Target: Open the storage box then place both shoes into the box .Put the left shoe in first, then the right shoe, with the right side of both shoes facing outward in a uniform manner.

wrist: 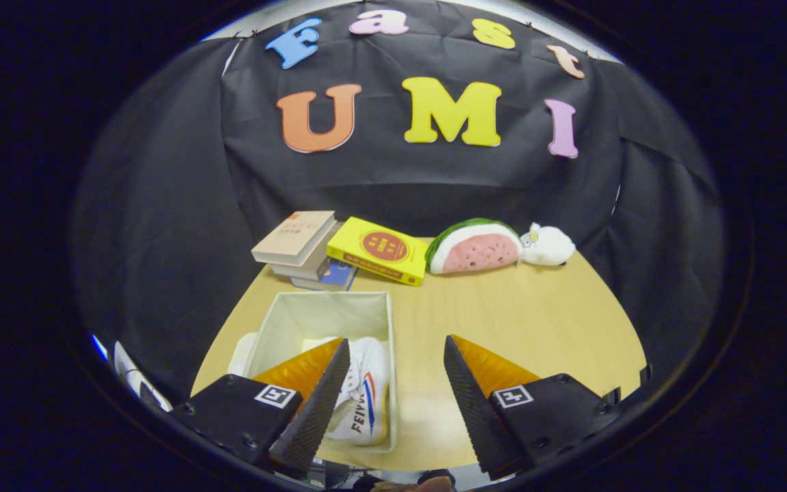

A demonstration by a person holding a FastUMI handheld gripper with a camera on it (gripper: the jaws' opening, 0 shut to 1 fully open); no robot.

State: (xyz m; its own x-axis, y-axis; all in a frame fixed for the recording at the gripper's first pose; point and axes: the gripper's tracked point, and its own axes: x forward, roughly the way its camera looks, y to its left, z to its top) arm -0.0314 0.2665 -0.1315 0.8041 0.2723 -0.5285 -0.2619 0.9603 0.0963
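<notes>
1. At about nine o'clock from the fingers, something white [242,352] showed just outside the left wall of the storage box [325,316]; too little of it was visible to name it, though it may have been the lid or a flap.
2. The storage box, an open-topped pale fabric bin, stood on the wooden table [503,321] at about eleven o'clock from the gripper [397,396], so the opening step looked done.
3. Inside it lay white shoes [364,393] with a red and blue stripe, pressed against the right wall, partly hidden by the left finger. I judged that both shoes might already be in, but the pictures did not settle the count or which side faced out.
4. The gripper hung above the near edge of the table with its fingers spread wide and nothing between them; only bare table lay in the gap.
5. If a check was the step in hand, doing it well would have meant swinging toward eleven o'clock, looking over the shoe sides, and nudging only at the heel so the soft wall did not buckle.
6. Beyond, at twelve o'clock, lay stacked books [301,246] and a yellow book [380,249]; at one o'clock, a watermelon plush [475,247] touching a white plush toy [549,244], all well apart from the work.
</notes>
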